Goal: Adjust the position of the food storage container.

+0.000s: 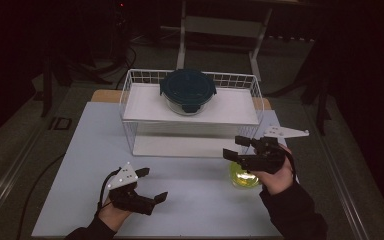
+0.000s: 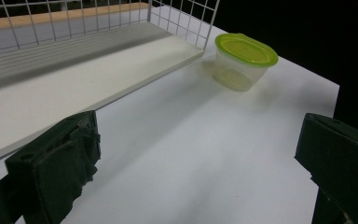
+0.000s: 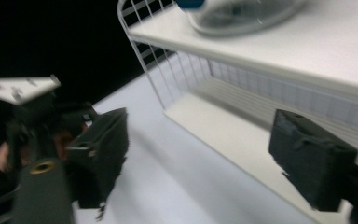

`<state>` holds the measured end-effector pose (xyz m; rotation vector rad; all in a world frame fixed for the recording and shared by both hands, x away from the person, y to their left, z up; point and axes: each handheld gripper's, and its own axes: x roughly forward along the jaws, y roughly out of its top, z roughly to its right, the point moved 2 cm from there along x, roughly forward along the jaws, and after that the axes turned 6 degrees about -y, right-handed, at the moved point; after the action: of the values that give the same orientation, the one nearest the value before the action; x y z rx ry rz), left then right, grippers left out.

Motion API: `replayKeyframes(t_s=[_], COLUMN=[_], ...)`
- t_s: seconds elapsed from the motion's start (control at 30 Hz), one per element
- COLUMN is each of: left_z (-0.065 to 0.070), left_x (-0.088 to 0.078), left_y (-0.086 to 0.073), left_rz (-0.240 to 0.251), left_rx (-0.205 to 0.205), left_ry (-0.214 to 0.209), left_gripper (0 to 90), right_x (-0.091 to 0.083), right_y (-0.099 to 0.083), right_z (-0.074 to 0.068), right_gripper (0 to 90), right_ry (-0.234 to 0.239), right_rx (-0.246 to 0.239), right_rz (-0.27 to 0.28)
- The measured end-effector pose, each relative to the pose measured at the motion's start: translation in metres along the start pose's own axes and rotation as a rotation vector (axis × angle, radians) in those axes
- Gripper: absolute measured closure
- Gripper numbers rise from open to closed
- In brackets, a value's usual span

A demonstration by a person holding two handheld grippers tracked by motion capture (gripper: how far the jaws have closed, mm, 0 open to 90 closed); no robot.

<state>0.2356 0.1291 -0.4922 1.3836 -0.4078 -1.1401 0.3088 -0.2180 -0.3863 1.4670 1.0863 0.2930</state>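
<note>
A dark room surrounds a pale tabletop (image 1: 190, 200) carrying a white wire rack (image 1: 130, 95) with two shelves. On the upper shelf sits a glass bowl (image 1: 187, 92) with a dark blue lid. The right claw (image 1: 237, 147) hovers with its jaws apart and nothing between them, just above a small tub (image 1: 242, 177) with a lime-green lid, which stands on the tabletop just in front of the rack's right end. The left claw (image 1: 152, 185) rests low near the front left, jaws wide apart and empty, well apart from the tub (image 2: 242, 58).
</note>
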Motion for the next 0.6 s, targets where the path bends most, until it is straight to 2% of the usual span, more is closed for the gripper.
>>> replayKeyframes(t_s=[0.1,0.2,0.23,0.33,0.53,0.6], left_z=[0.000,0.000,0.001,0.002,0.001,0.001], left_x=[0.001,0.000,0.000,0.001,0.001,0.001], left_y=[-0.001,0.000,0.000,-0.001,-0.001,-0.001], left_rz=[0.001,0.004,0.006,0.000,-0.004,-0.003], left_rx=[0.001,0.003,0.007,0.014,0.015,0.016], left_ry=[-0.002,-0.012,-0.014,-0.014,-0.013,-0.012], left_gripper=[0.0,0.0,0.0,0.0,0.0,0.0], right_x=[-0.009,-0.016,-0.019,-0.022,-0.031,-0.034], right_y=[-0.012,-0.025,-0.030,-0.045,-0.067,-0.074], right_z=[0.008,0.018,0.022,0.032,0.049,0.054], right_gripper=[29.9,43.5,50.5,61.3,75.9,84.0], right_ry=[-0.040,-0.073,-0.083,-0.094,-0.152,-0.166], right_rx=[-0.006,-0.008,-0.003,0.020,0.050,0.059], right_rz=[-0.023,-0.034,-0.039,-0.068,-0.105,-0.113])
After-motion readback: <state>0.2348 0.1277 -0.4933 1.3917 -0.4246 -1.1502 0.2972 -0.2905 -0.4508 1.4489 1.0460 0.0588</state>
